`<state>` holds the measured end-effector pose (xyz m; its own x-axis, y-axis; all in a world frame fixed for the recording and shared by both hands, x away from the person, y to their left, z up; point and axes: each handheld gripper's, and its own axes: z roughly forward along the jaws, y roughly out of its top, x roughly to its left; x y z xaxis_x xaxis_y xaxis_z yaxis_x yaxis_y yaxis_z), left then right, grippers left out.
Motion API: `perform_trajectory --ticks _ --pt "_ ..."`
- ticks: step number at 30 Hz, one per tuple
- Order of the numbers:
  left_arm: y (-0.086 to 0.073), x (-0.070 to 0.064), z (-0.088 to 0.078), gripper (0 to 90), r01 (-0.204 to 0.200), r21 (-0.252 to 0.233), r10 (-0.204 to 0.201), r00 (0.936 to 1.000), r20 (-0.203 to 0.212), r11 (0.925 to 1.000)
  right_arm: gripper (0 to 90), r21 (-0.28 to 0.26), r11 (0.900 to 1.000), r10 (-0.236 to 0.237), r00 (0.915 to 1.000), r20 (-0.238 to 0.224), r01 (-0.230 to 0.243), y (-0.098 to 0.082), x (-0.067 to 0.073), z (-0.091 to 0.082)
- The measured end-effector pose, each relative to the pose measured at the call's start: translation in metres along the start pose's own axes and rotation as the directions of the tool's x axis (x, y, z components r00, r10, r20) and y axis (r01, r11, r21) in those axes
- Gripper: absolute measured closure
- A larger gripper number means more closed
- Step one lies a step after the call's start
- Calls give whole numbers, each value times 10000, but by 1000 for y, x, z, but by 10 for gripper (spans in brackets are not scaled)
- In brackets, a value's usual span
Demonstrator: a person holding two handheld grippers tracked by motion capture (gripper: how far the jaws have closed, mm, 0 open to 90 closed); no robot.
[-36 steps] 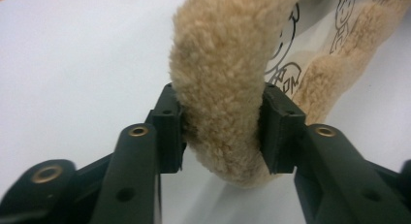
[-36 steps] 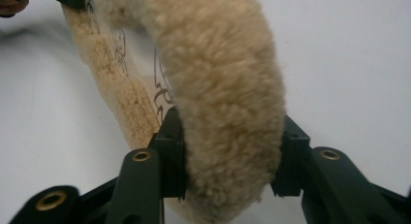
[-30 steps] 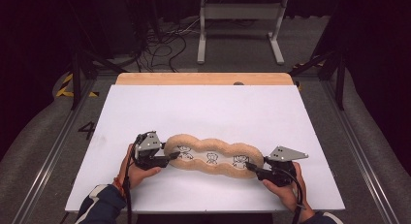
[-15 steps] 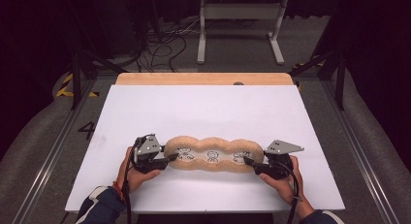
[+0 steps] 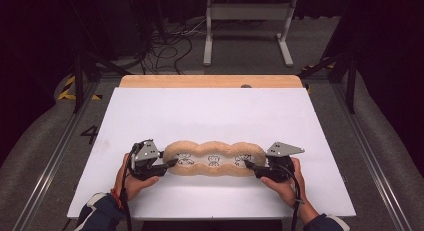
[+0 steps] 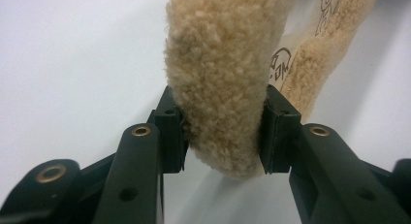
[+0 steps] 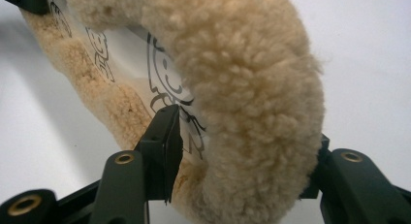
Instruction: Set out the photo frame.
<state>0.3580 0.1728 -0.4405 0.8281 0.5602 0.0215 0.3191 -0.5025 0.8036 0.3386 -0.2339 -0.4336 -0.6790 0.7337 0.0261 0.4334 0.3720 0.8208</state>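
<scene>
The fuzzy tan cushion (image 5: pixel 214 158) lies longways across the white bench (image 5: pixel 200 111). The left claw (image 5: pixel 167 164) pinches its left end. The right claw (image 5: pixel 248 164) has been opening, its jaws around the right end.

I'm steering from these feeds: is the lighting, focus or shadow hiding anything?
High view: the white table is evenly lit, the room behind is almost black, and the image is soft. Left gripper view: the fleece pad is sharp, with the jaws near the lens slightly blurred. Right gripper view: fleece sharp, with a soft shadow on the table at left.
</scene>
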Motion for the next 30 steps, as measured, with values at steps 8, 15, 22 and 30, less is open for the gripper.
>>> perform_trajectory --ticks 8,15,22,30 --pt "-1 -1 -4 578 -87 -102 87 9999 -53 9999 547 -543 9984 144 9999 41 -141 -5 -8 -25" --pt "-3 -4 -9 596 -43 -93 42 9999 -101 9999 636 -683 9977 -38 10000 66 42 -6 -6 -34" --pt "-3 -3 -8 606 244 -95 -246 9996 -128 9997 653 -618 9980 -86 9992 403 111 -3 -3 -29" --pt "-3 -4 -6 607 230 -106 -233 9993 -291 9997 654 -658 9977 -148 9988 462 178 -5 -2 -29"
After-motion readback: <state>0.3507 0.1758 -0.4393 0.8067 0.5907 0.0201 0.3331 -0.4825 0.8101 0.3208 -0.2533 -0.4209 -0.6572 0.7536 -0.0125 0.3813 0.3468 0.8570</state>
